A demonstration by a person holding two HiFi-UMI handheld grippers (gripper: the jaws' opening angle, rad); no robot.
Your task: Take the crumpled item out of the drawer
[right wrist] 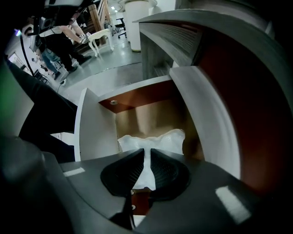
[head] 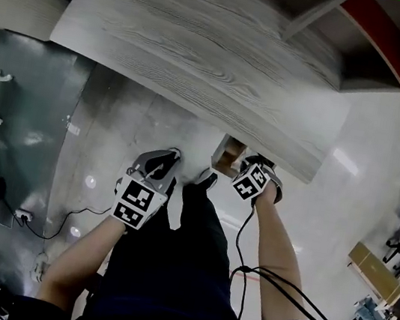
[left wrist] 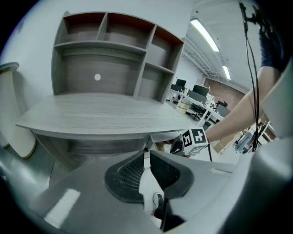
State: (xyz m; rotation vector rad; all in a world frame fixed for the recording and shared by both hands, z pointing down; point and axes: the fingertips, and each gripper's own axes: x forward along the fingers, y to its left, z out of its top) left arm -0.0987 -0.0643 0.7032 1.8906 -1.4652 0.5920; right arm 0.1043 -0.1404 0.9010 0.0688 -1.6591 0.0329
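At my right hand, nearest: right gripper point(right wrist: 147, 153), pointing straight down into the open drawer point(right wrist: 94, 132). The fingers are drawn close together and pinch a fold of the crumpled item point(right wrist: 160, 139), a white wad of paper. The wad lies on the brown drawer bottom, towards the back, between the white side walls.

At my left hand: left gripper point(left wrist: 146, 155), angled down and forward, off to the side of the drawer. Its fingers stand nearly together with only a thin slit between them, and they hold nothing.

From my head view: left gripper point(head: 172, 155) over the pale floor point(head: 138, 122); right gripper point(head: 245, 161) at the drawer point(head: 227, 156), which sticks out from under the desk edge.

Beyond: grey wood-grain desk point(left wrist: 100, 112) with a curved front.

Farther: shelf unit point(left wrist: 114, 50) on the desk, its compartments lined red-brown.

Farthest: office desks with monitors point(left wrist: 197, 91), under ceiling strip lights.
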